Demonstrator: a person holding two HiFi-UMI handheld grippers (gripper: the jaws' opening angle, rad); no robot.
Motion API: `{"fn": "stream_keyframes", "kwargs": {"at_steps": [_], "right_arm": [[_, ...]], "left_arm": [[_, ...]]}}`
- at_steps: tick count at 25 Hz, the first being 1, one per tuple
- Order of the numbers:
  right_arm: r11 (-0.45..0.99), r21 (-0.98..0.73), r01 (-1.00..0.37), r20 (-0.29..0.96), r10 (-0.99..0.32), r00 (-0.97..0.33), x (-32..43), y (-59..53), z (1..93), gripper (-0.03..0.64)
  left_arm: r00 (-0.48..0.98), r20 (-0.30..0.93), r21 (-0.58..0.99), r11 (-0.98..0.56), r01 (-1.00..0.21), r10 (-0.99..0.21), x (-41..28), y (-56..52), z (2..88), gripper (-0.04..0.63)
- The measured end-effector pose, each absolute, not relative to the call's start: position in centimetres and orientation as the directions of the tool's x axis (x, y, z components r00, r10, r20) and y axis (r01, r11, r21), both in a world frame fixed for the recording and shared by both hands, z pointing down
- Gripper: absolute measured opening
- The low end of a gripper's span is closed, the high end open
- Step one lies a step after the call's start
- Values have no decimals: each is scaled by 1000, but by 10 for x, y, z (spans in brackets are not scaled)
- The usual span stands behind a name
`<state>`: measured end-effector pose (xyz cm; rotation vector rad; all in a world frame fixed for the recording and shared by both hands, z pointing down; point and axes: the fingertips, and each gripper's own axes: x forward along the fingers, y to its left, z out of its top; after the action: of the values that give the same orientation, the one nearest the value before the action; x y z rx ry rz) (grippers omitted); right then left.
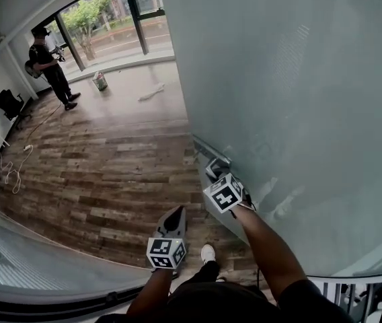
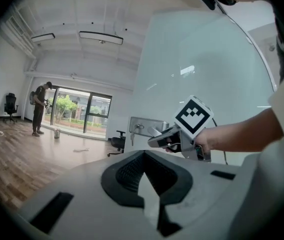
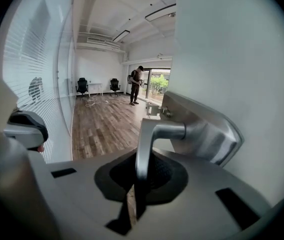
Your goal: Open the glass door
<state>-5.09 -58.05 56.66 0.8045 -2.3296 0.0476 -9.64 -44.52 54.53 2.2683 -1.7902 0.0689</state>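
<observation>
The right tongs are clamping the lever of the metal handle at the near edge of the glass door, which is standing over the wooden floor. The left tongs are hovering just beside them, jaws pressed together on nothing.

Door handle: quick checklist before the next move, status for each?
1. Grip: ok, right gripper has its jaws closed on the lever handle.
2. Spare hand: ok, left gripper is empty, jaws together, off the glass door.
3. Latch released: cannot tell.
4. Path: ok, floor past the door edge is bare.
5. Bystander: ok, person stands far off by the window.
6. Own shoe out of the swing: cannot tell, it is close to the door's bottom.
</observation>
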Motion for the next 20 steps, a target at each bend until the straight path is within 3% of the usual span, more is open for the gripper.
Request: {"fn": "stream_keyframes", "kwargs": {"at_steps": [20], "right_arm": [[651, 190, -735, 594, -672, -441, 36, -740, 562, 25]], "left_arm": [[350, 166, 213, -313, -925, -922, -118, -632, 541, 2]]}}
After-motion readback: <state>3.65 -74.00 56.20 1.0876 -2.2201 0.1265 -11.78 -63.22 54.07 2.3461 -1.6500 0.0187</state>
